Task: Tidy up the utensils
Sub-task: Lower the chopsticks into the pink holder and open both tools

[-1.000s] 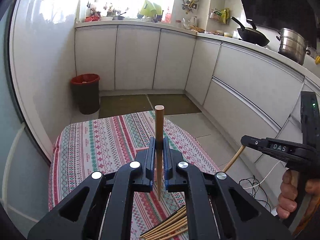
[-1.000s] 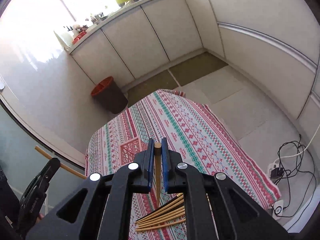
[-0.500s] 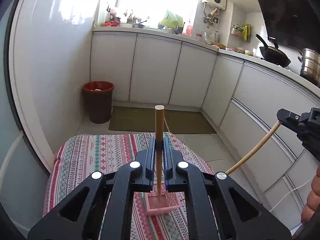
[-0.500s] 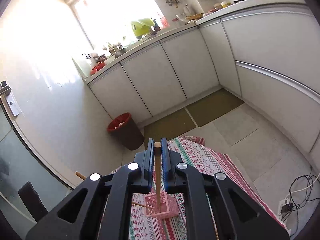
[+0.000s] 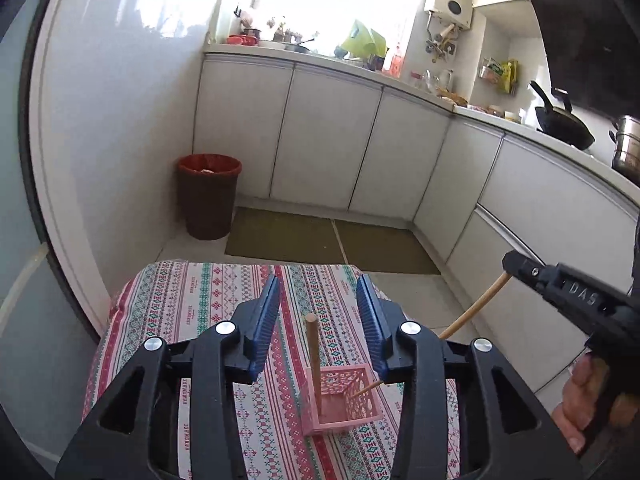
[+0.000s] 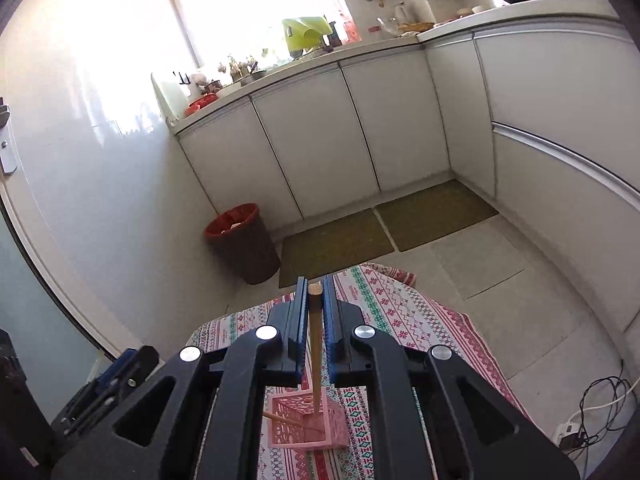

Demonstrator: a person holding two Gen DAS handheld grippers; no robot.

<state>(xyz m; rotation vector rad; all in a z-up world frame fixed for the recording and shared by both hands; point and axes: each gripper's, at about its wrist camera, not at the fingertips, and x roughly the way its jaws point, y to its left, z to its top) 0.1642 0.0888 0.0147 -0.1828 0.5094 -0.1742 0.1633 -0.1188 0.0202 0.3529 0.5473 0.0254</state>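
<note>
A pink lattice basket (image 5: pixel 344 400) stands on the patterned tablecloth (image 5: pixel 192 312); it also shows in the right wrist view (image 6: pixel 308 424). My left gripper (image 5: pixel 318 320) is open above it, and a wooden chopstick (image 5: pixel 313 360) stands free in the basket between its spread fingers. My right gripper (image 6: pixel 311 312) is shut on a second chopstick (image 6: pixel 316 352), whose lower tip reaches into the basket. In the left wrist view the right gripper (image 5: pixel 520 268) comes in from the right with its chopstick (image 5: pixel 472 312) slanting down to the basket.
The small table ends just beyond the basket, with tiled floor and mats (image 5: pixel 332 240) past it. A red-lined bin (image 5: pixel 208 196) stands by white cabinets (image 5: pixel 320 144). A power strip and cables (image 6: pixel 592 420) lie on the floor at the right.
My left gripper has opened and let go of its chopstick, which now stands in the basket. Both grippers have come over the basket, and the right chopstick's tip has gone into it.
</note>
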